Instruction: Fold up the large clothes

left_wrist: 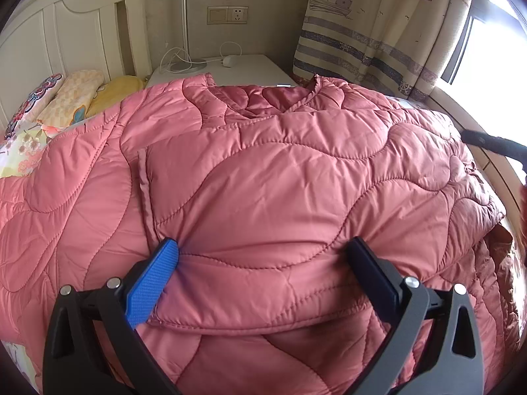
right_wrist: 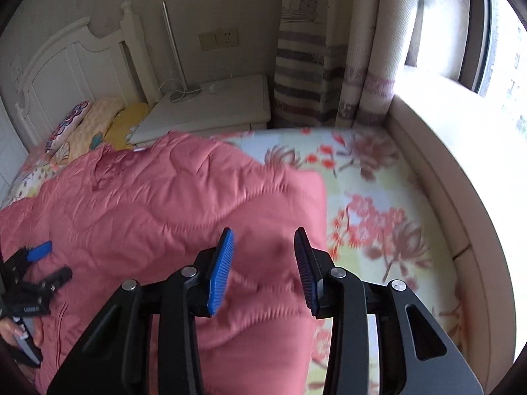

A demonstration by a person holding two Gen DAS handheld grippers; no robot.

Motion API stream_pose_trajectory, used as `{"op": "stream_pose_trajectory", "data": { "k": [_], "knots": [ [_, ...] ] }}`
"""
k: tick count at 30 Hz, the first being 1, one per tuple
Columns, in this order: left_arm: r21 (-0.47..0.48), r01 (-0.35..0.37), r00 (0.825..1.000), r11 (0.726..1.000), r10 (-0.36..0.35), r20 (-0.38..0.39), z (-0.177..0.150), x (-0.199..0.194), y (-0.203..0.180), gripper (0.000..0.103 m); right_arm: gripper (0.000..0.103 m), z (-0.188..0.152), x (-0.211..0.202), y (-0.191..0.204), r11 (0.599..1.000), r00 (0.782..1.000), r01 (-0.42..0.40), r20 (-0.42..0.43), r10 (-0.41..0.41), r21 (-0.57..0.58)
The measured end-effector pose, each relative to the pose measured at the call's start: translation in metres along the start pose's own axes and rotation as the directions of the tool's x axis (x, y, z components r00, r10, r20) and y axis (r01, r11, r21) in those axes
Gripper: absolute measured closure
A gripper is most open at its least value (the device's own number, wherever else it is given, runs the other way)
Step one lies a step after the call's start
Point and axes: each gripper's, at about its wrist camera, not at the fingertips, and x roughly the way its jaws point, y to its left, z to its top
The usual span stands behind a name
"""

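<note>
Left wrist view: left claw (left_wrist: 263,256) wide, pressing jacket (left_wrist: 280,171), nothing pinched; right claw (right_wrist: 263,256) narrow, empty, at jacket's 3 o'clock edge; folding apparently half-done.

Daylight from window (right_wrist: 494,33) at right, glare blown out; right wrist view motion-blurred; fisheye bending, dark vignette at corners.
</note>
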Motion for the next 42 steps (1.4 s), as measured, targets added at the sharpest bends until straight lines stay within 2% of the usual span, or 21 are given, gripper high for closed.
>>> {"op": "stream_pose_trajectory", "data": {
  "k": [2, 4, 7, 12, 14, 16, 18, 20, 21, 22, 24, 25, 27, 30, 33, 35, 38, 40, 42],
  "knots": [
    [-0.001, 0.002, 1.0, 1.0, -0.002, 0.001, 0.0, -0.001, 0.001, 0.002, 0.066, 0.011, 0.024, 0.002, 0.999, 0.999, 0.001, -0.039, -0.002, -0.033],
    [-0.004, 0.005, 1.0, 1.0, -0.005, 0.001, 0.0, -0.001, 0.001, 0.002, 0.066, 0.01, 0.053, -0.006, 1.0, 0.989, -0.018, -0.146, 0.015, -0.015],
    [-0.004, 0.003, 1.0, 1.0, -0.003, 0.001, 0.0, -0.001, 0.002, 0.002, 0.066, 0.018, 0.046, -0.005, 1.0, 0.991, -0.006, -0.134, 0.005, -0.006],
    [-0.003, 0.001, 1.0, 1.0, -0.001, 0.0, 0.0, -0.001, 0.001, 0.002, 0.066, 0.037, 0.035, -0.002, 1.0, 0.998, 0.026, -0.05, -0.025, 0.009],
    [-0.003, 0.001, 1.0, 1.0, -0.001, 0.0, 0.0, -0.001, 0.001, 0.002, 0.064, 0.04, 0.051, -0.002, 0.998, 0.996, 0.058, -0.068, -0.058, 0.005],
    [-0.003, 0.002, 1.0, 1.0, -0.002, 0.0, 0.0, -0.001, 0.001, 0.002, 0.059, 0.037, 0.072, -0.006, 0.998, 0.99, 0.05, -0.136, -0.045, 0.03],
    [-0.004, 0.002, 1.0, 1.0, -0.002, 0.0, 0.0, -0.001, 0.001, 0.002, 0.056, 0.038, 0.064, -0.006, 0.997, 0.989, 0.072, -0.128, -0.069, 0.022],
    [-0.004, 0.002, 1.0, 1.0, -0.002, -0.001, 0.001, -0.001, 0.001, 0.002, 0.055, 0.036, 0.048, 0.002, 0.99, 0.983, 0.141, -0.12, -0.138, 0.015],
    [-0.004, 0.003, 1.0, 1.0, -0.003, -0.001, 0.002, -0.001, 0.001, 0.002, 0.052, 0.032, 0.034, 0.012, 0.984, 0.981, 0.176, -0.088, -0.175, -0.005],
    [-0.005, 0.003, 1.0, 1.0, -0.003, -0.001, 0.002, -0.001, 0.001, 0.002, 0.047, 0.025, 0.014, 0.026, 0.984, 0.984, 0.178, -0.025, -0.178, -0.029],
    [-0.006, 0.005, 1.0, 1.0, -0.005, 0.0, 0.002, -0.001, 0.001, 0.002, 0.016, 0.004, -0.014, 0.051, 0.99, 0.992, 0.119, 0.054, -0.115, -0.076],
    [-0.007, 0.006, 1.0, 1.0, -0.006, 0.0, 0.002, -0.001, 0.002, 0.002, 0.017, -0.01, -0.023, 0.065, 0.989, 0.994, 0.096, 0.071, -0.089, -0.112],
    [-0.004, 0.003, 1.0, 1.0, -0.003, -0.001, 0.001, -0.001, 0.001, 0.002, 0.017, -0.032, -0.024, 0.089, 0.98, 0.995, 0.094, 0.052, -0.086, -0.175],
    [-0.005, 0.009, 1.0, 1.0, -0.009, 0.001, 0.002, -0.001, 0.002, 0.002, 0.017, -0.056, -0.004, 0.111, 0.955, 0.985, 0.169, 0.012, -0.171, -0.245],
    [-0.021, 0.028, 1.0, 0.999, -0.028, 0.009, -0.004, -0.013, 0.008, 0.002, 0.017, -0.061, 0.01, 0.107, 0.965, 0.986, 0.162, -0.012, -0.168, -0.206],
    [-0.066, 0.04, 0.999, 0.997, -0.039, 0.02, -0.014, -0.036, 0.019, 0.002, 0.017, -0.06, 0.007, 0.102, 0.971, 0.987, 0.154, -0.025, -0.161, -0.18],
    [-0.161, 0.088, 0.989, 0.983, -0.067, 0.131, -0.037, -0.091, 0.055, 0.002, 0.017, -0.063, -0.011, 0.101, 0.974, 0.987, 0.16, 0.03, -0.157, -0.161],
    [-0.25, 0.087, 0.979, 0.964, -0.036, 0.2, -0.056, -0.122, 0.091, 0.002, 0.017, -0.07, -0.019, 0.1, 0.978, 0.989, 0.143, 0.067, -0.134, -0.153],
    [-0.402, 0.066, 0.971, 0.913, 0.034, 0.237, -0.081, -0.148, 0.145, 0.002, 0.017, -0.076, -0.01, 0.097, 0.977, 0.988, 0.156, 0.045, -0.151, -0.144]
  ]
}}
